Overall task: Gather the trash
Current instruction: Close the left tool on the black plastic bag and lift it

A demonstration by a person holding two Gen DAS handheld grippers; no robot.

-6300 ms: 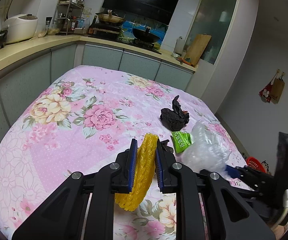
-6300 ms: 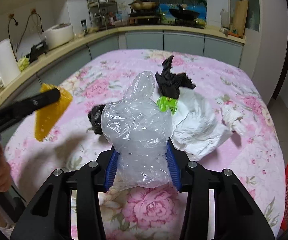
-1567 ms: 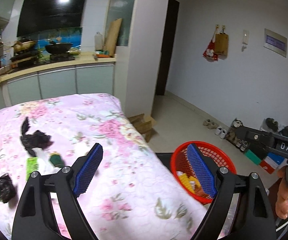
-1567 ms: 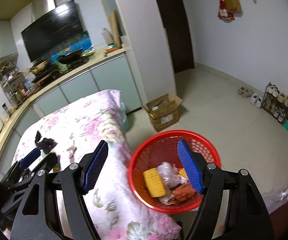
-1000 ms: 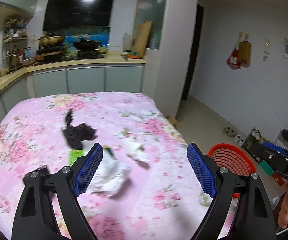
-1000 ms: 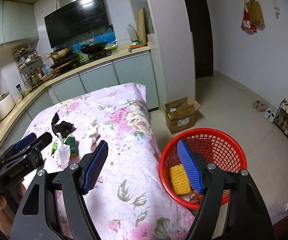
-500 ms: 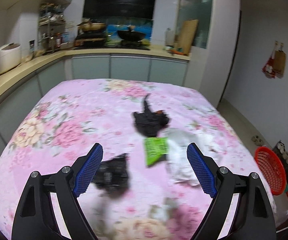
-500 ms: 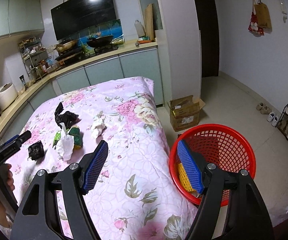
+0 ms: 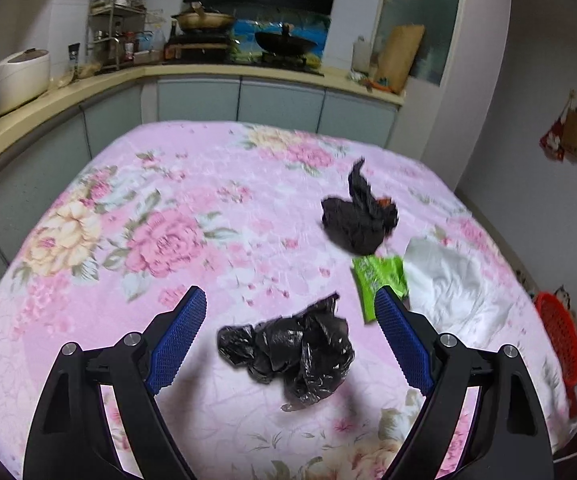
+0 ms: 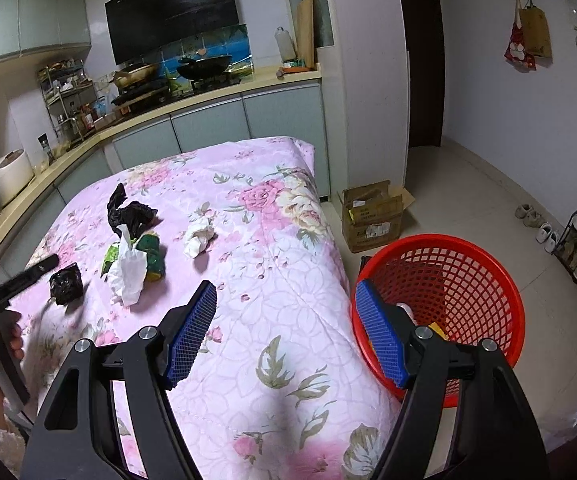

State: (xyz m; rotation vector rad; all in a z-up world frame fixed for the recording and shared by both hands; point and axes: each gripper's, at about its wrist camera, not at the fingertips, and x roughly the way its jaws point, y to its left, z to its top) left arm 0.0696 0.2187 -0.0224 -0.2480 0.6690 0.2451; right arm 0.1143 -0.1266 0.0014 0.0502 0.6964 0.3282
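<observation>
Left tongs point(image 9: 290, 332) spread wide over crumpled black plastic bag point(image 9: 292, 354), not touching. Right tongs point(image 10: 284, 332) spread, empty, btwn flowery pink desk point(image 10: 256, 264) & red mesh basket point(image 10: 476, 276).

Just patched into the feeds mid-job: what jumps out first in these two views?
The pink floral cloth fills both views, strewn with trash. A crumpled black bag lies right ahead of the left gripper, whose jaws stand wide open around nothing. The red basket sits on the floor by the table's edge, beyond the open right gripper.
</observation>
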